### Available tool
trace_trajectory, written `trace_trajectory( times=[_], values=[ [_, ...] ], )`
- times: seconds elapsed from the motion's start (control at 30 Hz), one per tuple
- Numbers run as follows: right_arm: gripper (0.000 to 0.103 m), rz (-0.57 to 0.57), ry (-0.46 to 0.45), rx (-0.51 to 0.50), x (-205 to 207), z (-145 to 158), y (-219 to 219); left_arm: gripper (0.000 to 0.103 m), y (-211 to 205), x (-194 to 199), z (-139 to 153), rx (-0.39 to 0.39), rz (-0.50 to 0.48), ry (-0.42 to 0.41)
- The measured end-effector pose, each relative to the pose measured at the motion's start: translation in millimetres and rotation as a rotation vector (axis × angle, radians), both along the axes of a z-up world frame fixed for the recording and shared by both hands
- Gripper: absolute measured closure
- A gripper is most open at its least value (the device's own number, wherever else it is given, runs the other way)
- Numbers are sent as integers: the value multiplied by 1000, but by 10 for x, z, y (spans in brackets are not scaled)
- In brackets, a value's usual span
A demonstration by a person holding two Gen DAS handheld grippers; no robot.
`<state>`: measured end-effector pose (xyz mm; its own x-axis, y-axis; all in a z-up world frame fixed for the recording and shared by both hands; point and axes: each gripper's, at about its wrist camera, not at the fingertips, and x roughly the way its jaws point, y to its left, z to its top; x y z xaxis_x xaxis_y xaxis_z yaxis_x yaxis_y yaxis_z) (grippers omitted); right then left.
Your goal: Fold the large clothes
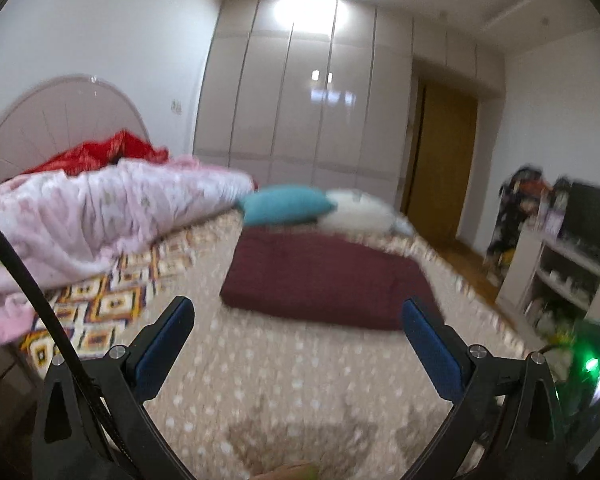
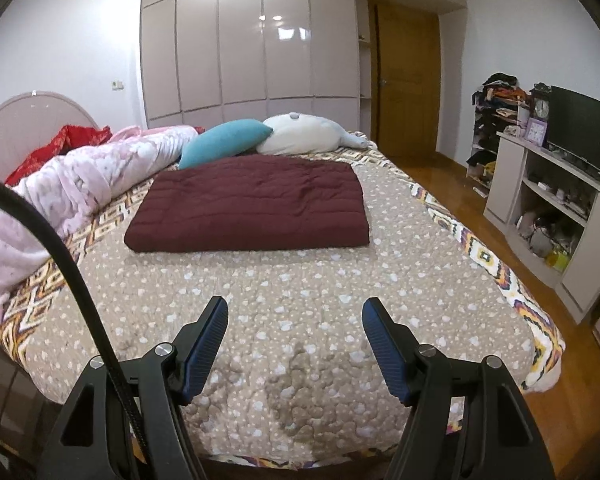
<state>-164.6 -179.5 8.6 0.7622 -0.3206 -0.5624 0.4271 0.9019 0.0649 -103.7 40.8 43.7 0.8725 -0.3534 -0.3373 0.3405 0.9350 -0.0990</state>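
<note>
— On the bed [image 2: 340, 280], where does the garment lie?
— Toward the middle of the beige dotted cover, a folded maroon quilted garment [image 2: 252, 204] lies flat, just in front of a teal pillow [image 2: 224, 140] and a white plush cushion [image 2: 300, 134] at the far edge.
— How are the 2 grippers posed?
— Both point forward and somewhat downward over the near end of the bed. The right gripper [image 2: 295, 322] has its jaws spread wide, with nothing between them. The left gripper [image 1: 298, 322], in a blurred view, is likewise spread and empty, its tips close to the garment's near edge.
— Anything along the bed's left edge?
— A pink crumpled quilt [image 2: 100, 172], red cloth [image 2: 60, 144] beyond it.
</note>
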Motion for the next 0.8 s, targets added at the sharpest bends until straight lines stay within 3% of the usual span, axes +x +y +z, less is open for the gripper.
trace_trajectory(
  times=[0.23,0.6,0.8],
  values=[
    [30,4,48,-20,34,-140,80,0,-327,156,-498,219,13,159],
    [30,-21,99,-20,81,-252,76,0,-340,231,-737,267,42,250],
    [29,-17,108,-28,105,-270,111,0,-341,236,-750,281,60,248]
  ],
)
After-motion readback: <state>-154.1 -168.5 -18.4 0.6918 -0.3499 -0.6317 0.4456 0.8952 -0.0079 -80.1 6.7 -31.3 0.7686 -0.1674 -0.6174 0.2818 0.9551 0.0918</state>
